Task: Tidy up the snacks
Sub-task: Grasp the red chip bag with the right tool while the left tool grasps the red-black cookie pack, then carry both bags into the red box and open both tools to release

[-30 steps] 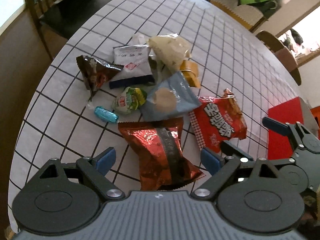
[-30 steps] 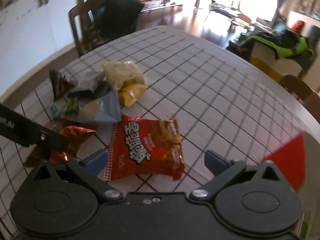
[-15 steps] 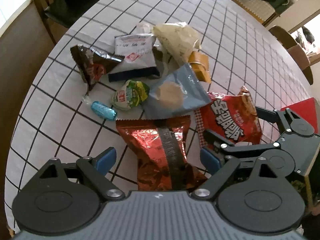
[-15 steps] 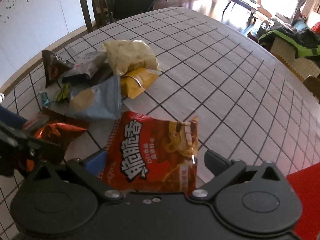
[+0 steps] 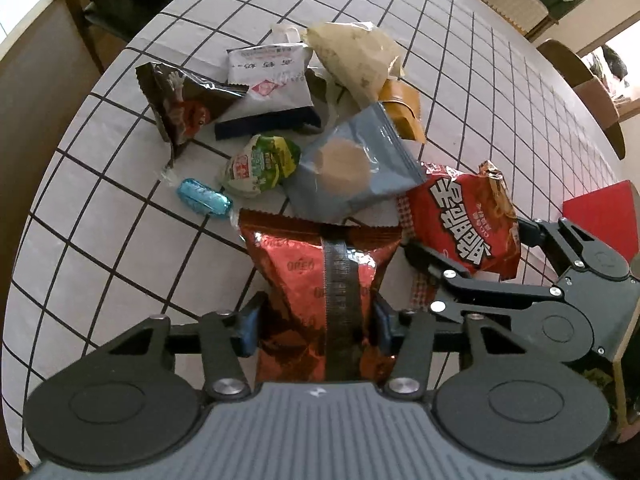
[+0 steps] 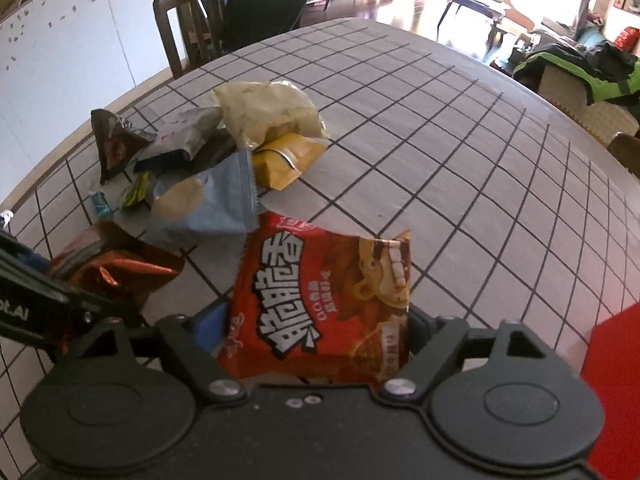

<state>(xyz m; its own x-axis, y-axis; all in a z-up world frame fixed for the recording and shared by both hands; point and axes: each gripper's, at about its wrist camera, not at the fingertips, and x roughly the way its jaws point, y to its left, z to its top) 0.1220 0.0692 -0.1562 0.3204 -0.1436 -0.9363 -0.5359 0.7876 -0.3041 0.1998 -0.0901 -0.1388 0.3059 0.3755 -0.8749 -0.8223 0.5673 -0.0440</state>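
Observation:
A pile of snack packets lies on the grid-patterned tablecloth [image 5: 100, 240]. My left gripper [image 5: 316, 326] is shut on the shiny red foil Oreo bag [image 5: 320, 276], pinching its near end. My right gripper [image 6: 308, 336] is shut on the red noodle-snack bag [image 6: 320, 300], which also shows in the left wrist view [image 5: 468, 224]. A grey-blue cookie packet [image 5: 352, 164] overlaps the far edges of both bags. Behind it lie a green-and-white packet [image 5: 260, 164], a blue candy [image 5: 204, 196], a dark brown packet [image 5: 180, 108], a white packet [image 5: 272, 76], a beige bag [image 5: 352, 60] and a yellow packet [image 5: 404, 112].
A red box [image 5: 600, 216] stands at the right table edge, also in the right wrist view [image 6: 612, 380]. Chairs stand beyond the far side [image 6: 200, 28] and at the right [image 5: 580, 80]. The tablecloth stretches bare to the right of the pile [image 6: 480, 160].
Both grippers moved forward and closed: the left on the red foil bag, the right on the red noodle-snack bag. Both were open before.

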